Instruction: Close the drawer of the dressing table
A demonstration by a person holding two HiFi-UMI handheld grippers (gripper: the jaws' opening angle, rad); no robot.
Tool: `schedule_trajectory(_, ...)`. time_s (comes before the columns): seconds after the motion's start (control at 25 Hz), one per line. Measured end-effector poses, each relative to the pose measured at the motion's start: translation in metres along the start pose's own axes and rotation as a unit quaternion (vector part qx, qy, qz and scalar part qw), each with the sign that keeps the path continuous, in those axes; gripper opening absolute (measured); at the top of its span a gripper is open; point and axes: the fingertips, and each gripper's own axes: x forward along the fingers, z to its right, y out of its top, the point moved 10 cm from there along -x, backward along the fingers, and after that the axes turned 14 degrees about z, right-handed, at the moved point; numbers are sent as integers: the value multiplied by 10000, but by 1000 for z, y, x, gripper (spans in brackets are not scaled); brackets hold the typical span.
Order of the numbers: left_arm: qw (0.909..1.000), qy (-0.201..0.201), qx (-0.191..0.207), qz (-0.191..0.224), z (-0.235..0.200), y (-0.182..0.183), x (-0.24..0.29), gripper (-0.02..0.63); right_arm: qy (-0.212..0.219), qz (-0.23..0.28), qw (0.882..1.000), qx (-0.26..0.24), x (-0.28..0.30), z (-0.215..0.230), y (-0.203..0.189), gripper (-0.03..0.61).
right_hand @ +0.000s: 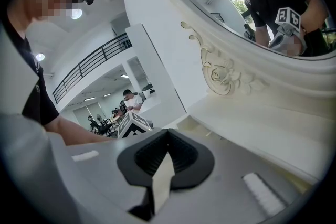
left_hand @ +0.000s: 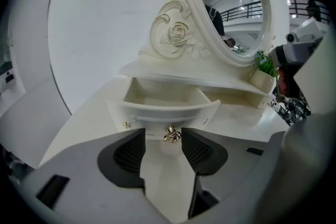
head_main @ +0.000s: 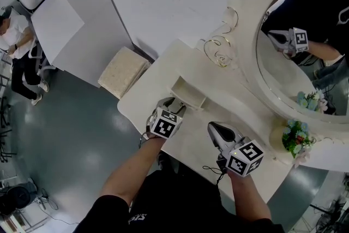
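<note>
The small drawer (left_hand: 160, 101) of the cream table (head_main: 158, 76) stood pulled open, its curved front out past the shelf under the oval mirror (head_main: 297, 71) and its inside bare. From where the person stood, it lay at about twelve o'clock, just beyond the left hand-held gripper (left_hand: 163, 132).

That gripper pointed straight at the drawer front with its jaws a narrow way apart. The little gold knob (left_hand: 171, 135) sat in the gap at their tips, closer to the right pad, and I could not tell whether either pad touched it.

The right hand-held gripper (right_hand: 166, 136) hung over the tabletop at roughly three o'clock from the left one, just beside it. Its jaws were pressed together at the tips with nothing between them.

A small pot of flowers (head_main: 296, 139) stood at the foot of the mirror, at about two o'clock from the right gripper. A pale upholstered stool (head_main: 123, 71) sat on the floor off the table's left end, near ten o'clock.
</note>
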Motion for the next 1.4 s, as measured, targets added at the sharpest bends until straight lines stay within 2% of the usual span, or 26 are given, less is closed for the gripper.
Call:
schedule_trajectory(0.12, 10000, 5, -62, 20, -6, 1, 1, 231, -19, -23, 10000, 4, -2, 0, -1, 11)
schedule_trajectory(0.36, 10000, -77, -13, 6, -7, 2, 2, 232, -27, -47, 10000, 40, -3, 0, -3, 11)
schedule_trajectory(0.48, 9998, -194, 61, -26, -5, 3, 0, 203, -14, -53, 10000, 50, -3, -2, -4, 11)
schedule_trajectory(0.52, 9996, -262, 126, -54, -3, 3, 0, 169, -11, -51, 10000, 47, -3, -2, -4, 11)
schedule_trajectory(0.56, 9992, -318, 213, -78, -1, 3, -1, 109, -9, -47, 10000, 46, -3, -2, -4, 11)
schedule_trajectory(0.6, 9989, -354, 293, -88, 1, 3, -2, 95, -8, -42, 10000, 46, -4, -2, -4, 11)
schedule_trajectory(1.08, 9942, -728, 786, 2, 0, 14, -8, 94, -28, -65, 10000, 41, -8, -4, -9, 11)
schedule_trajectory(1.2, 9945, -678, 798, -63, -2, 9, -7, 94, -82, -229, 9995, -217, -4, 0, -13, 11)
schedule_trajectory(1.32, 9948, -664, 765, -71, -3, 5, -6, 94, -33, -555, 9954, -776, 13, 8, -16, 12)
schedule_trajectory(1.36, 9950, -672, 740, -61, -3, 4, -6, 94, 9, -673, 9933, -944, 21, 12, -17, 28)
schedule_trajectory(1.4, 9952, -682, 705, -42, -4, 4, -6, 94, 48, -793, 9908, -1092, 29, 15, -18, 86)
